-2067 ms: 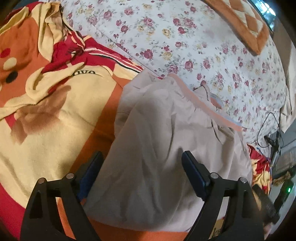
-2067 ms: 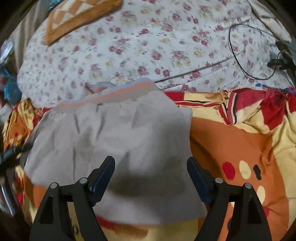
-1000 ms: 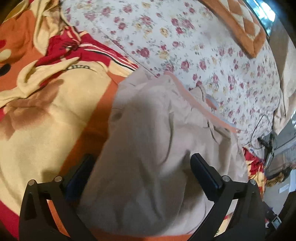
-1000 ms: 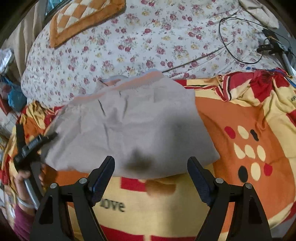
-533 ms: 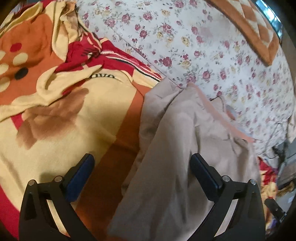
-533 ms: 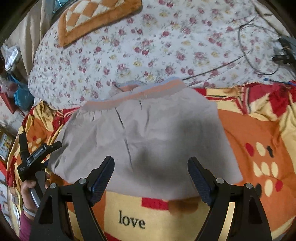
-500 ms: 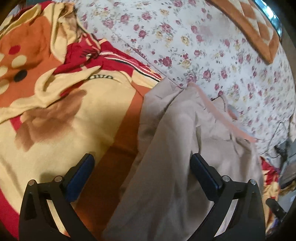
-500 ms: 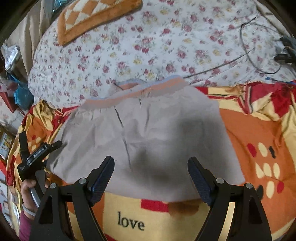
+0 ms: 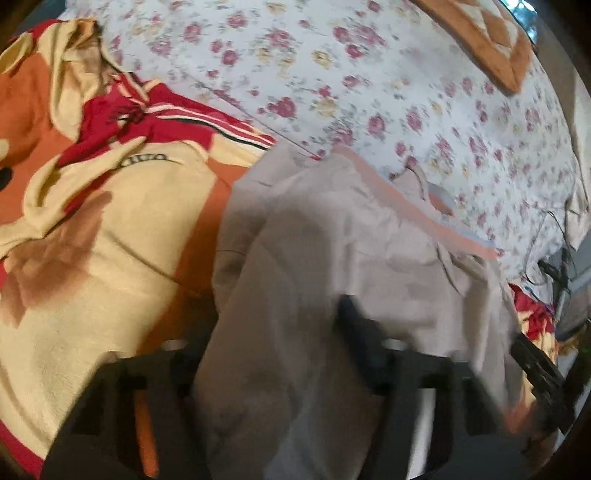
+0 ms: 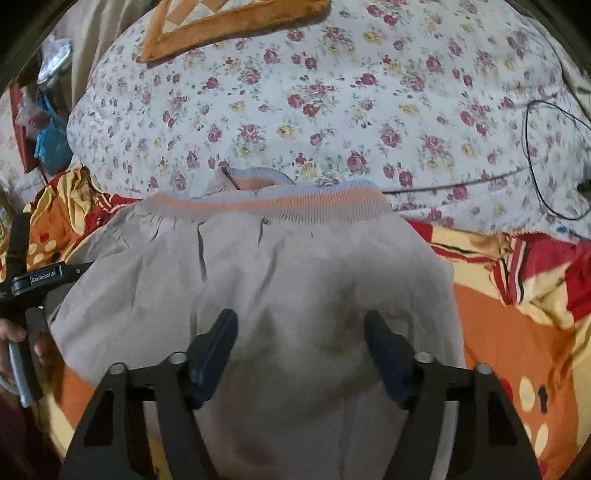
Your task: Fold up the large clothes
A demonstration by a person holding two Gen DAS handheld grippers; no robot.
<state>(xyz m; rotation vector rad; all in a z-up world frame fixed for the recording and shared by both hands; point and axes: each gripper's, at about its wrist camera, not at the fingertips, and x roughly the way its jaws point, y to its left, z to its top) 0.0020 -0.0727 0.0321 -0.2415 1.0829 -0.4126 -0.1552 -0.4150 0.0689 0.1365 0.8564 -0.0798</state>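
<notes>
A beige-grey garment [image 10: 288, 280] with an orange and blue ribbed waistband [image 10: 280, 201] lies folded on a bed, on the orange and yellow blanket [image 10: 509, 332]. My right gripper [image 10: 301, 343] is open, its fingers low over the near part of the garment. In the left wrist view the garment [image 9: 332, 266] fills the middle; my left gripper [image 9: 273, 332] is open, its left finger hidden under the cloth's edge and its right finger [image 9: 360, 339] on top. The left gripper also shows in the right wrist view [image 10: 33, 284] at the garment's left edge.
A floral sheet [image 10: 332, 103] covers the far part of the bed, with an orange checked cushion [image 10: 229, 18] at the back. A black cable [image 10: 543, 147] lies at the right. The blanket is bunched in red folds [image 9: 140, 118] at the left.
Both grippers have moved in low and close over the garment. The left gripper's jaws stand narrower and one finger has slid under the garment's edge. The left view is blurred with motion.
</notes>
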